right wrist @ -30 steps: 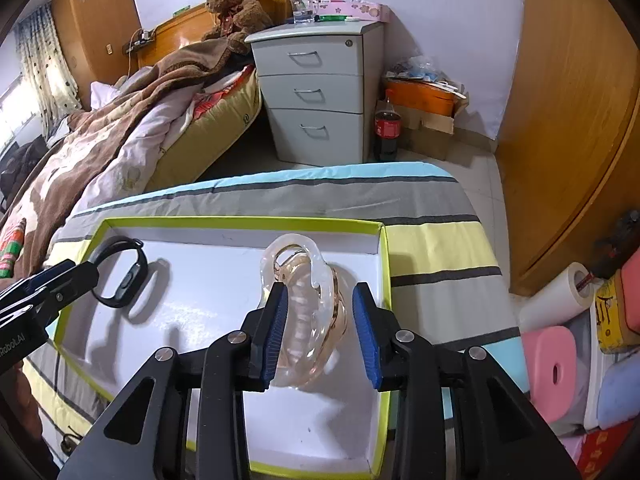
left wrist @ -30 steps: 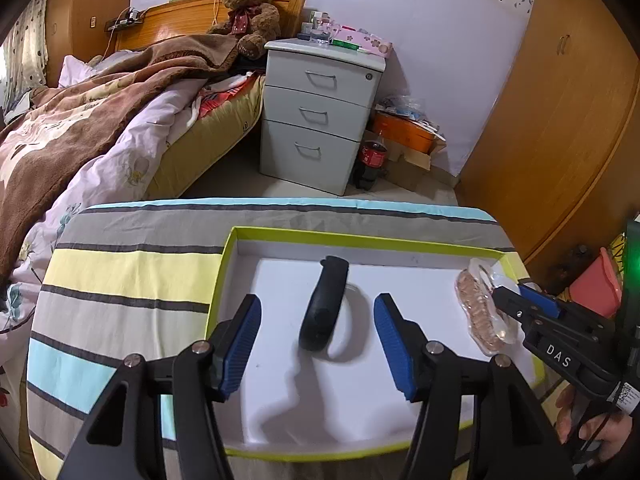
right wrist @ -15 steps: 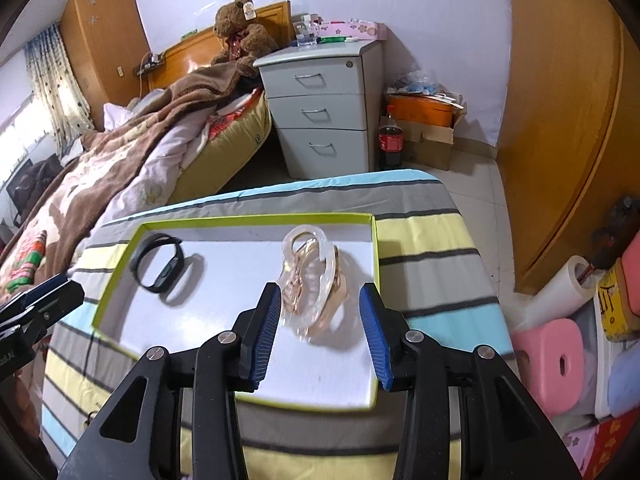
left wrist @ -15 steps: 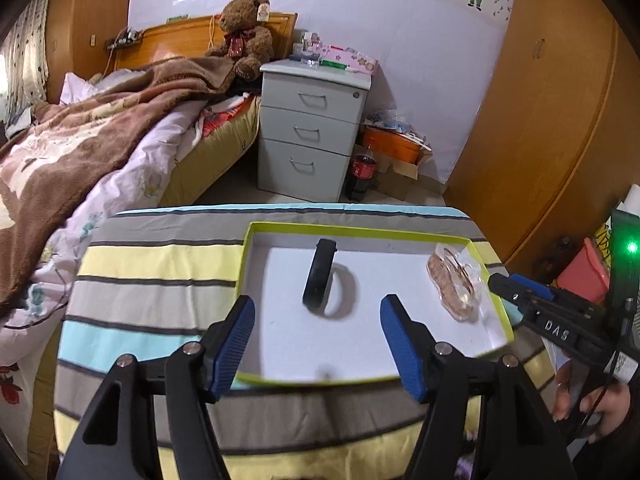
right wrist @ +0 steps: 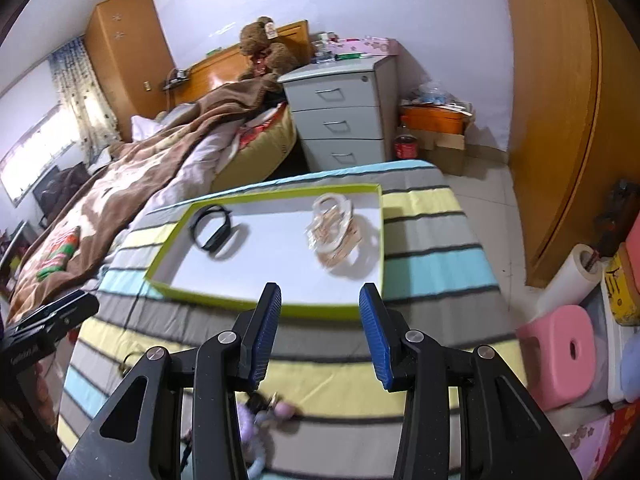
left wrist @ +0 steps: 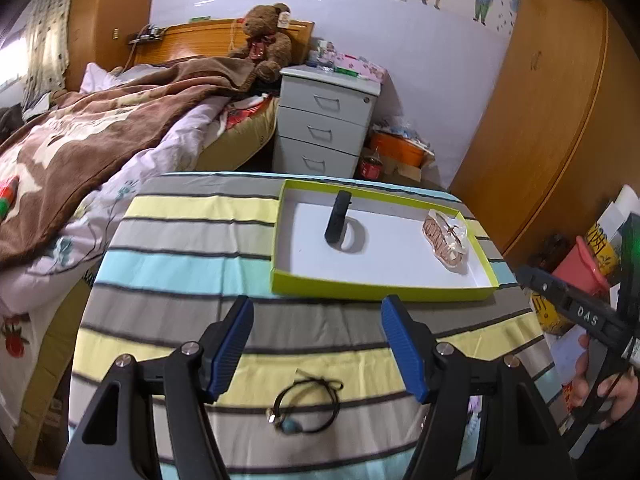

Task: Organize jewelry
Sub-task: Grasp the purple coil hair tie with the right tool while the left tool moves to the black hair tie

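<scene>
Open striped counter (left wrist: 188,236) left of the green-rimmed tray (left wrist: 376,290), free for a pass. Bare white floor inside the tray between the upright black band (left wrist: 337,218) and the bagged bangles (left wrist: 445,237), wide enough for spread fingers (left wrist: 230,346); low rim all round to clear. Near edge cluttered: black cord bracelet (left wrist: 306,404) between the left fingers, purple and pink beaded piece (right wrist: 260,412) under the right gripper (right wrist: 320,334). Beyond the far edge, bed (left wrist: 80,140) and grey drawers (left wrist: 326,120), well apart. Right gripper at the right edge in the left view, beside the tray corner.
</scene>
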`<control>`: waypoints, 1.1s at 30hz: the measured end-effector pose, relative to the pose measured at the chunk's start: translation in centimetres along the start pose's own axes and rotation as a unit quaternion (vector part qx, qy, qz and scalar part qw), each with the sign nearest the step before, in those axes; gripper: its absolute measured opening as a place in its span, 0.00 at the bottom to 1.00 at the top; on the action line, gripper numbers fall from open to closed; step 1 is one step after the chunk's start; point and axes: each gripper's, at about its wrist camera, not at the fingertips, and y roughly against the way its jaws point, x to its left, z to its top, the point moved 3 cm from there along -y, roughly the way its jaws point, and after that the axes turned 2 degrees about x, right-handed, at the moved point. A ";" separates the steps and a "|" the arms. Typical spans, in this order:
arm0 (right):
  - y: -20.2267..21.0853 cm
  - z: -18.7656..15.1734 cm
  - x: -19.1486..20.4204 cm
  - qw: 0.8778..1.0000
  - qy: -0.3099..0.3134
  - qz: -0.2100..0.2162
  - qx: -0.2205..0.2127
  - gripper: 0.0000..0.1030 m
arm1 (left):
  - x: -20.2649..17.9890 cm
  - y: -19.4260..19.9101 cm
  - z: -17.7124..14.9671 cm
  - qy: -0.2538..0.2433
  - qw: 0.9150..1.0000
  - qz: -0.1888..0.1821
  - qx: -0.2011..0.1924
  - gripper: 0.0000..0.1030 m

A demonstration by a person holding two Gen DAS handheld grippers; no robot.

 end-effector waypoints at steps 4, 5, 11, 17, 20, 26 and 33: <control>0.8 -1.7 1.3 0.999 0.022 0.029 0.003 0.41 | 1.2 1.0 -1.7 0.013 1.000 0.014 -0.005 0.66; 0.9 -2.2 1.7 0.999 0.030 0.033 0.004 0.41 | 1.4 1.1 -2.1 0.016 1.000 0.018 -0.004 0.66; 1.1 -5.0 4.4 0.994 0.086 0.066 0.018 0.41 | 3.0 1.6 -4.3 0.037 0.999 0.021 0.001 0.66; 0.4 -7.2 7.5 0.984 0.152 0.089 0.038 0.41 | 3.7 1.1 -6.0 0.049 0.999 0.016 0.018 0.66; -0.1 -7.9 8.9 0.979 0.180 0.085 0.051 0.41 | 3.8 1.0 -6.6 0.051 0.998 0.015 0.024 0.66; -1.4 -8.5 10.1 0.973 0.209 0.062 0.074 0.41 | 4.3 0.7 -7.1 0.057 0.998 0.014 0.029 0.66; -2.8 -9.0 10.6 0.967 0.233 0.033 0.101 0.33 | 4.5 0.3 -7.4 0.060 0.997 0.010 0.037 0.66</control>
